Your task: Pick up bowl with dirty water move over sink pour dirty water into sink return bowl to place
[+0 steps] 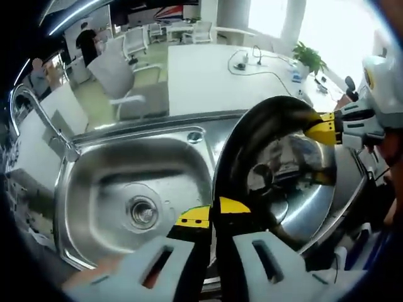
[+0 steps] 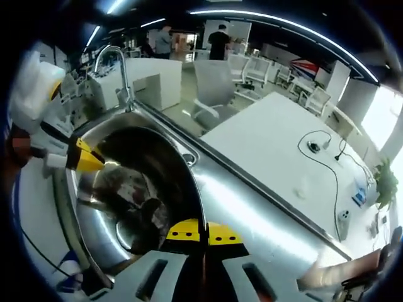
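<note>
Bowl [image 1: 283, 170], shiny steel with a dark rim, held up beside the sink basin [image 1: 138, 189], over the drainboard side, tilted so its open mouth faces the cameras. Both tools are on it. Left tool [image 1: 213, 214] pinches the near rim, yellow tips pressed on either side of the edge. Right tool [image 2: 204, 234] pinches the opposite rim the same way; it also shows in the left gripper view as a yellow tip [image 1: 324, 129] on the far edge. In the right gripper view the bowl [image 2: 135, 189] sits in front of the sink, with the left tool's yellow tip [image 2: 85, 160] on its far rim.

Contents: dark reflections inside, water level hard to tell, so can't say if the pour is done or pending.

Handling, as a judgement: stiff thin metal that won't deform, but smooth and likely wet, so slippery at the rim. With water in it the weight shifts as it tips; two opposed rim grips look right, and both should stay tight while tilting toward the drain [image 1: 143, 212]. Slip risk is highest at a steep tilt.

Around: faucet [image 1: 38, 116] at the basin's far corner, steel sink surround, white desk [image 1: 214, 75] behind with cables and a small plant [image 1: 310, 58], office chair [image 1: 119, 78], people standing far back.
</note>
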Demonstrator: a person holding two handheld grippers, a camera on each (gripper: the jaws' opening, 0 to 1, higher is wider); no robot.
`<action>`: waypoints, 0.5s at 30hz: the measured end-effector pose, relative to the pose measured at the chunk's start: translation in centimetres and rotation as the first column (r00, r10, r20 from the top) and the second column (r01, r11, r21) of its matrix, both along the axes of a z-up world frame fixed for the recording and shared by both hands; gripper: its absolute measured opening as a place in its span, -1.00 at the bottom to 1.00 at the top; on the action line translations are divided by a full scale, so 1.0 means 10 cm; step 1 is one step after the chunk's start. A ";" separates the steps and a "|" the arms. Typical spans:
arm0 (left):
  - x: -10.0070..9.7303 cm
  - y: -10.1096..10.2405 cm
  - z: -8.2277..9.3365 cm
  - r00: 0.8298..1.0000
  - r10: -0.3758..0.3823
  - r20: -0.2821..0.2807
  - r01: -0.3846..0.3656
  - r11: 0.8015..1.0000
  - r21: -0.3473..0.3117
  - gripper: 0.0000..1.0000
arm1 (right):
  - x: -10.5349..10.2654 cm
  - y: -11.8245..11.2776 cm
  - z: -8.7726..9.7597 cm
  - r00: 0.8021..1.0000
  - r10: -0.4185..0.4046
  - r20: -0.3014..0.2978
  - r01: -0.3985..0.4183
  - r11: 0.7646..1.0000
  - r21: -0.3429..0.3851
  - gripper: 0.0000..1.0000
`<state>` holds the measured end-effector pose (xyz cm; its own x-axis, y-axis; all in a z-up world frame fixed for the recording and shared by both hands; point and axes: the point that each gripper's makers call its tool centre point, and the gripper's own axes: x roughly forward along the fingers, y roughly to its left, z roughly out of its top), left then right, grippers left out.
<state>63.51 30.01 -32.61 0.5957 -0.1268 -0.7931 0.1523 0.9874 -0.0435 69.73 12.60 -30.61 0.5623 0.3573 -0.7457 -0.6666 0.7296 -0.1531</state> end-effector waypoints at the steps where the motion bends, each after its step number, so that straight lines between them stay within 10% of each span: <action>1: -0.01 0.05 0.00 1.000 0.007 0.004 -0.007 1.000 0.002 -1.00 | 0.01 0.04 0.00 1.000 0.003 0.002 -0.003 1.000 -0.002 -1.00; 15: -0.08 0.73 -0.02 0.986 0.143 0.085 -0.145 0.989 0.025 -1.00 | 0.13 0.80 -0.02 0.992 0.092 0.086 -0.095 0.995 0.030 -1.00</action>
<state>62.69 37.27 -32.81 0.6700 -0.0108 -0.7423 0.0103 0.9999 -0.0052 70.99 20.65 -30.79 0.5854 0.4359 -0.6836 -0.7181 0.6701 -0.1877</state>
